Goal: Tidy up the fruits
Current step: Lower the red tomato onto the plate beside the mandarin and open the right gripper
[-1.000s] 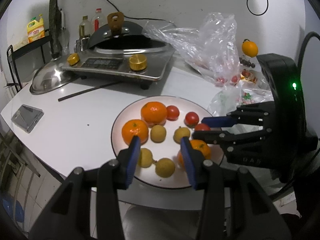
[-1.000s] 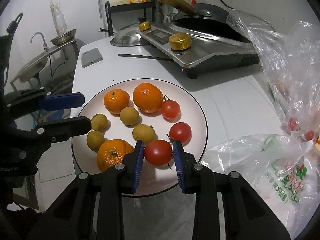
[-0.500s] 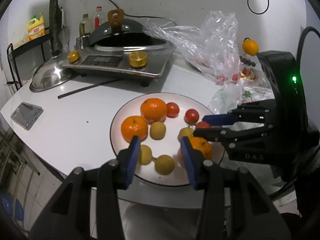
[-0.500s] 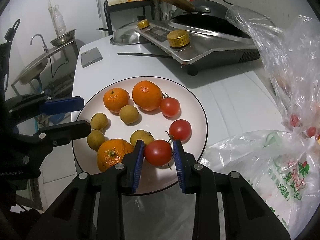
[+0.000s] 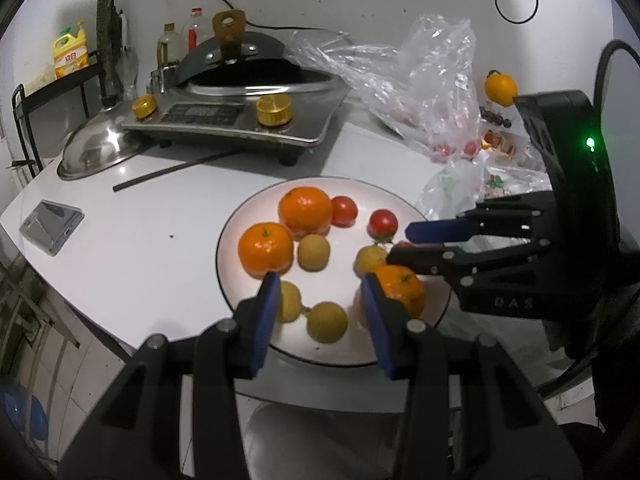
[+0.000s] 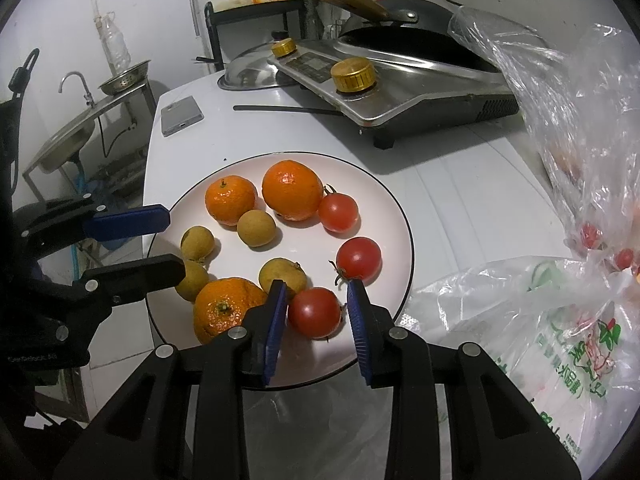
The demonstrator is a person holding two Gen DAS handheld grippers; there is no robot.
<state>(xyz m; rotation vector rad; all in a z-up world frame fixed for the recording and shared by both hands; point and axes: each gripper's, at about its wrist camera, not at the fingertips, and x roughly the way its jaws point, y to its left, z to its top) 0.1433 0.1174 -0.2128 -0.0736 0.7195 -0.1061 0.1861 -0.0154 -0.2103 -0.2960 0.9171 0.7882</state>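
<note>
walls white | sink steel – left | rack black

Plate: glazed ceramic look, smooth, glossy, thin dark rim line.
Tomatoes: smooth, shiny skin.
Oranges: pitted, slightly glossy peel.
Longans: matt, rough tan skin.
Table: smooth white, semi-gloss.
Stove: brushed metal top, brass-coloured ridged knobs.
Lid: polished metal.
Bags: thin, crinkled clear plastic.
Gripper fingers: matt black plastic, blue ribbed pads.
</note>
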